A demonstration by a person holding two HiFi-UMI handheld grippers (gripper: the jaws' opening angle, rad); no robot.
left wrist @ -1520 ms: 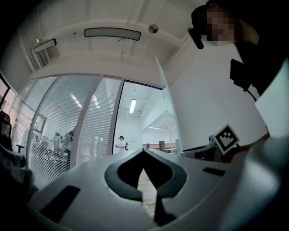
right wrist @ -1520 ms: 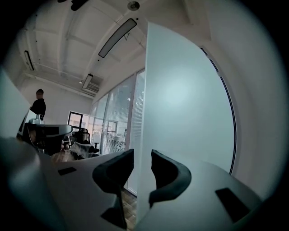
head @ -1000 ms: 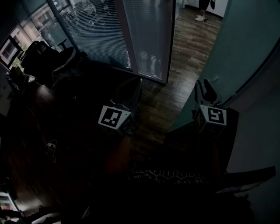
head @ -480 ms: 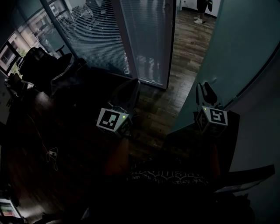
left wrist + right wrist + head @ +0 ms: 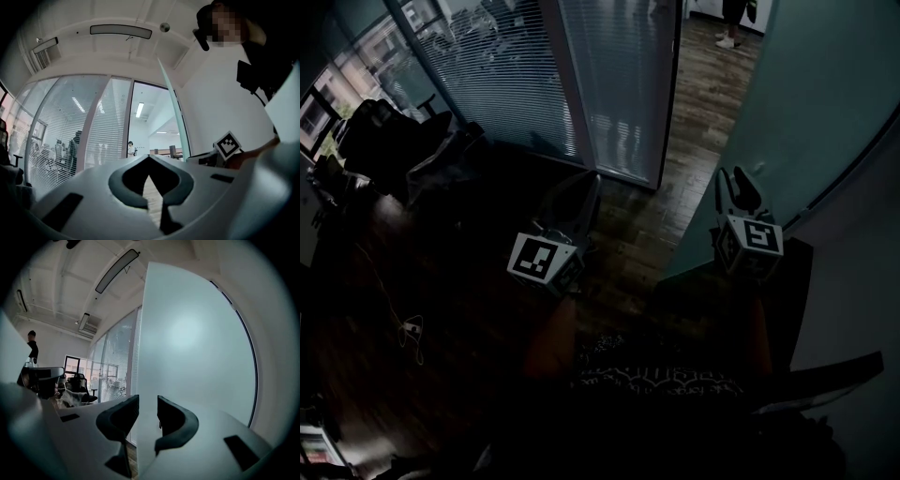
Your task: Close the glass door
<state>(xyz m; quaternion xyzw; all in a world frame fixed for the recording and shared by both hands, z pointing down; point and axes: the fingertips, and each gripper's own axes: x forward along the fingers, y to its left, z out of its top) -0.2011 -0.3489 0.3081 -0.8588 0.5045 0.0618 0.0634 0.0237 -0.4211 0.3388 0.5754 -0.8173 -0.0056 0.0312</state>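
The frosted glass door (image 5: pixel 811 84) stands open at the right, its free edge running down to the wooden floor. My right gripper (image 5: pixel 736 190) is up against the door's face near that edge. In the right gripper view the door (image 5: pixel 197 343) fills the right half, and its edge lines up with the gap of my right gripper (image 5: pixel 148 401), whose jaws stand apart; I cannot tell whether they touch the glass. My left gripper (image 5: pixel 589 187) hangs in front of the doorway with nothing in it. In its own view my left gripper (image 5: pixel 150 158) is shut, tips meeting.
A glass wall with blinds (image 5: pixel 516 75) runs along the left of the doorway, which opens onto a wooden floor (image 5: pixel 703 103). Dark office chairs (image 5: pixel 389 131) and a desk sit at the left. A person's feet (image 5: pixel 729 37) show far down the corridor.
My right gripper has moved slightly forward, closer along the door's face. The left gripper has barely shifted. The door has not visibly swung.
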